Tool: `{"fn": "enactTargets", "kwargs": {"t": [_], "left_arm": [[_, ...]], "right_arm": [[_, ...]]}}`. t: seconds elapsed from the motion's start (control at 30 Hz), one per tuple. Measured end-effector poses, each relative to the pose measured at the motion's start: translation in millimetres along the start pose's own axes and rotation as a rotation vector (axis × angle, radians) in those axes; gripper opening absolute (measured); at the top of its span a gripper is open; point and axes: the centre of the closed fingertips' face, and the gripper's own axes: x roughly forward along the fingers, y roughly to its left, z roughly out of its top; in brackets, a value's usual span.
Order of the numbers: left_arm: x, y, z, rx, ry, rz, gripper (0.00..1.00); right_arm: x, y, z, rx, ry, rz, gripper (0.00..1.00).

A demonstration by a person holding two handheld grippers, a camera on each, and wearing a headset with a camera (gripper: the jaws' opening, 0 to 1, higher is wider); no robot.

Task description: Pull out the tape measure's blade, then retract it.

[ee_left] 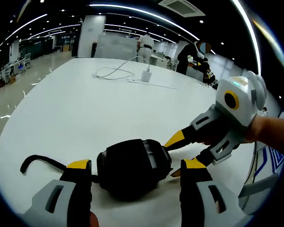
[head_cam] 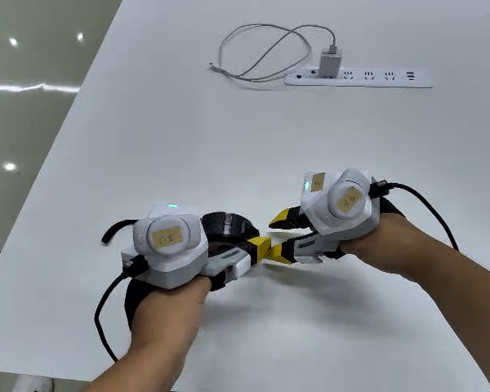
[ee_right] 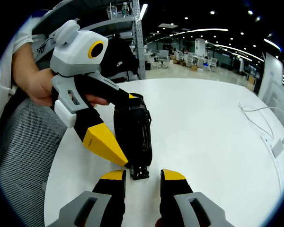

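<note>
While my left claw (ee_left: 136, 165) clamps the black, round-bodied plastic tape measure (ee_left: 132, 176) between its 2 yellow-tipped jaws on the white table (head_cam: 188, 122), my right claw (ee_right: 143, 177) hovers with its 2 jaws parted, tips just beside the measure's small black end tab (ee_right: 139, 172).

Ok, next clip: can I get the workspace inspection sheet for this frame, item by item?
Surface: white table, glossy.
Job's things: black tape measure lying on it, blade in; strap trailing.
Clutter: power strip with white charger plugged in, far side.
Grippers: left gripper, tongs either side of the tape measure, contact unclear; right gripper, tongs open around the blade tip.
Cables: charger cable looped beside the strip; black leads off both grippers.
Surroundings: open office, mesh chair, people far off.
</note>
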Motion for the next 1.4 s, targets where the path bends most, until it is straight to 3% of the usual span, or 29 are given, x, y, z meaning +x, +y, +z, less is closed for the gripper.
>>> {"fn": "enactTargets", "kwargs": {"t": [0.13, 0.4, 0.6, 0.87, 1.17, 1.23, 1.4], "left_arm": [[-7.5, 4.2, -0.4, 0.016, -0.006, -0.004, 0.73], [-14.2, 9.0, 1.5, 0.043, -0.015, -0.014, 0.73], [-23.5, 14.6, 0.5, 0.13, -0.004, -0.023, 0.75], [-38.7, 12.0, -8.0, 0.184, 0.017, -0.1, 0.8], [-53.3, 6.0, -6.6, 0.276, 0.018, -0.147, 0.83], [-56.9, 3.5, -7.1, 0.31, 0.025, -0.162, 0.85], [-63.3, 7.1, -7.1, 0.333, 0.03, -0.164, 0.86]], "right_arm": [[-11.6, -1.8, 0.7, 0.042, -0.055, -0.039, 0.26], [-18.0, -0.4, 1.3, 0.056, -0.069, -0.059, 0.27], [-31.5, 1.5, 1.1, 0.074, -0.087, -0.091, 0.3], [-53.9, 9.8, -8.1, 0.121, -0.091, -0.133, 0.37], [-82.5, 11.2, -17.3, 0.149, -0.09, -0.199, 0.44], [-92.2, 6.4, -19.6, 0.163, -0.089, -0.241, 0.48], [-109.2, 6.9, -22.6, 0.176, -0.095, -0.274, 0.5]]}}
